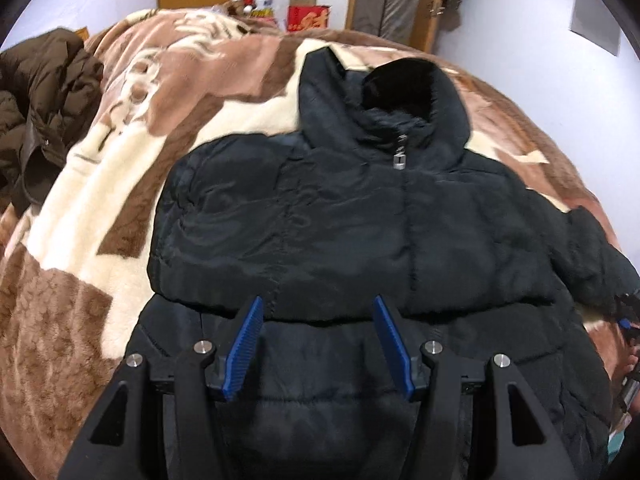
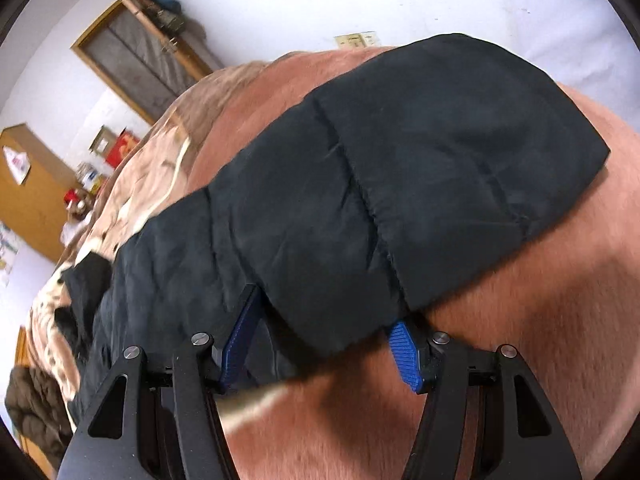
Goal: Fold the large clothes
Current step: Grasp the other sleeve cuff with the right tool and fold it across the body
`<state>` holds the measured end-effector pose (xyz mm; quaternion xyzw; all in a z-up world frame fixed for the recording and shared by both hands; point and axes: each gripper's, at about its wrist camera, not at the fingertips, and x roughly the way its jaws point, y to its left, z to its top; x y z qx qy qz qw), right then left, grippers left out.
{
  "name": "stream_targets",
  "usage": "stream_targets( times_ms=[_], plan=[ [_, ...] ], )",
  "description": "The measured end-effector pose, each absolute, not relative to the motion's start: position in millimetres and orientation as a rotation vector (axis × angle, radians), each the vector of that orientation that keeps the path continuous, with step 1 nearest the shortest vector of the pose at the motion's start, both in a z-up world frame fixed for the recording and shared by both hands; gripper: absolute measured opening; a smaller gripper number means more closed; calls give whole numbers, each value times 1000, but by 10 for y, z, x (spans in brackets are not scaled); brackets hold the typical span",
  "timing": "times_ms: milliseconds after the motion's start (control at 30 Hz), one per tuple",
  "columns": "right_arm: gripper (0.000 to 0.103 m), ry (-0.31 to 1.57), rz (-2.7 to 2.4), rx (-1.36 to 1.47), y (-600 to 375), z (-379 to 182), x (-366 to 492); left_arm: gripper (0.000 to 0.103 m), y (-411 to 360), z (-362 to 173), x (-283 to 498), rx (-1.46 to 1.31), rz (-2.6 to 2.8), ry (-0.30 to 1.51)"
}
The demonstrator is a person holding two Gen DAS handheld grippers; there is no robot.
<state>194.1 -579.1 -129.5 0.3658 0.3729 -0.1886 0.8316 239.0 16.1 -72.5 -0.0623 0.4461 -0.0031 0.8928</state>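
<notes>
Room: bedroom with pale walls, wooden door frame and cabinet at the far side.
Bed: covered by a plush brown-and-cream blanket (image 1: 120,184), bearing everything below.
Black puffer jacket (image 1: 340,220): flat on the blanket, front up, zipped to the collar, hood toward the far wall.
Sleeve nearest the left tongs: already folded in across the jacket's chest, judging by the padded band lying over the front.
Other sleeve (image 2: 420,168): stretched out sideways from the jacket body over the blanket, cuff end free, not yet folded.
Left tongs (image 1: 318,340): over the jacket's lower front, jaws apart, blue pads clear of the cloth, nothing held.
Right tongs (image 2: 324,340): jaws set apart astride the near edge of the outstretched sleeve; cloth between them, pads not seen pressing, so no grip as yet.
Progress: early; probably one sleeve in, second sleeve and the body folds left.
Brown coat (image 1: 44,112): heaped left of the jacket at the bed's edge, unfolded.
Containers: red carton (image 1: 308,18) with an open cardboard box behind it, beyond the jacket's hood; contents too small to tell.
</notes>
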Motion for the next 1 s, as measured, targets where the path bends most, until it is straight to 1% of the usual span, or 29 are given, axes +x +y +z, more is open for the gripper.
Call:
stream_targets(
  times_ms=[33,67,100,133,200,333,433,533,633,733,833,1000],
  plan=[
    [48,785,-419,765,-5790,-1260,1964,59,177,-750,2416,-144,-3,934],
    [42,784,-428,756,-5780,-1229,1985,59,187,-759,2427,-155,-5,938],
    [27,771,-427,752,-5776,-1162,1986,59,189,-759,2421,-163,-9,937],
    [16,759,-421,752,-5772,-1101,2010,59,185,-749,2405,-164,-14,933],
    [12,734,-409,741,-5733,-924,1999,59,178,-722,2354,-162,-26,927],
    [10,651,-340,692,-5537,-389,1966,59,236,-633,2239,-182,-31,918],
    [10,572,-253,625,-5259,146,1940,59,319,-527,2161,-200,-26,898],
    [10,520,-127,533,-4777,680,2008,59,420,-399,2085,-226,-20,865],
    [10,522,8,468,-4248,950,2135,59,540,-290,2009,-249,-10,831],
    [10,559,141,419,-3629,988,2311,59,686,-215,1944,-271,8,810],
    [10,622,231,359,-3052,813,2474,59,844,-193,1884,-283,28,799],
    [10,807,339,284,-2142,110,2830,59,1110,-246,1823,-306,61,803]
  ],
)
